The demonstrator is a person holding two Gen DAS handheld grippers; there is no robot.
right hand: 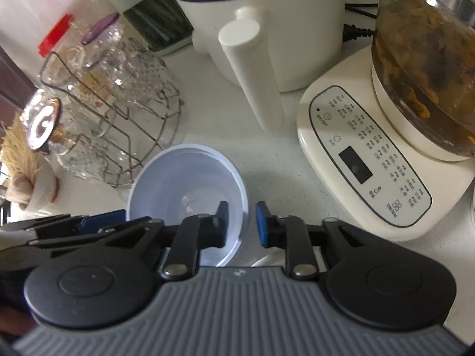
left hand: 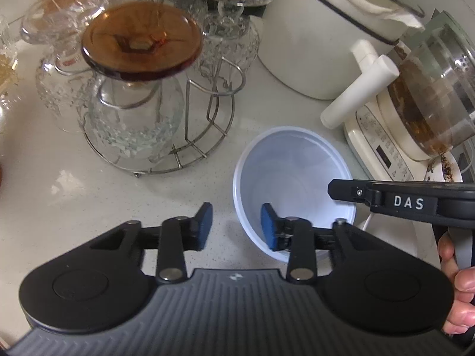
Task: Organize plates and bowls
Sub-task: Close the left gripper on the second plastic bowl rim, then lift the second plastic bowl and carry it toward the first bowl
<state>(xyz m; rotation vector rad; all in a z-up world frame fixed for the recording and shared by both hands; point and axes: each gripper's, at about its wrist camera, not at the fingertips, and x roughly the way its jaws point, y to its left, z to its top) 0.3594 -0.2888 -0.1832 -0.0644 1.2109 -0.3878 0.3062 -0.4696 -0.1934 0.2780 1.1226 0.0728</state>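
Observation:
A pale blue-white plastic bowl (left hand: pixel 297 163) (right hand: pixel 184 178) stands upright on the white counter (left hand: pixel 89 195); it looks like a nested stack. My left gripper (left hand: pixel 237 227) straddles the bowl's near left rim, one blue pad outside and one inside, with clear gaps to the wall. My right gripper (right hand: pixel 242 224) straddles the opposite rim, its left finger inside the bowl and its right finger outside; the gap is narrow, and the pads do not visibly press the wall. In the left wrist view the right gripper's black body (left hand: pixel 400 201) reaches over the bowl from the right, held by a hand (left hand: pixel 457 281).
A wire rack (left hand: pixel 166 148) (right hand: pixel 124 136) of upturned glasses with an amber one (left hand: pixel 142 41) stands left of the bowl. Behind are a white pot (left hand: pixel 320 29) (right hand: pixel 267 14) with a long handle, and a kettle base with a glass jug (left hand: pixel 430 98) (right hand: pixel 371 163) at right.

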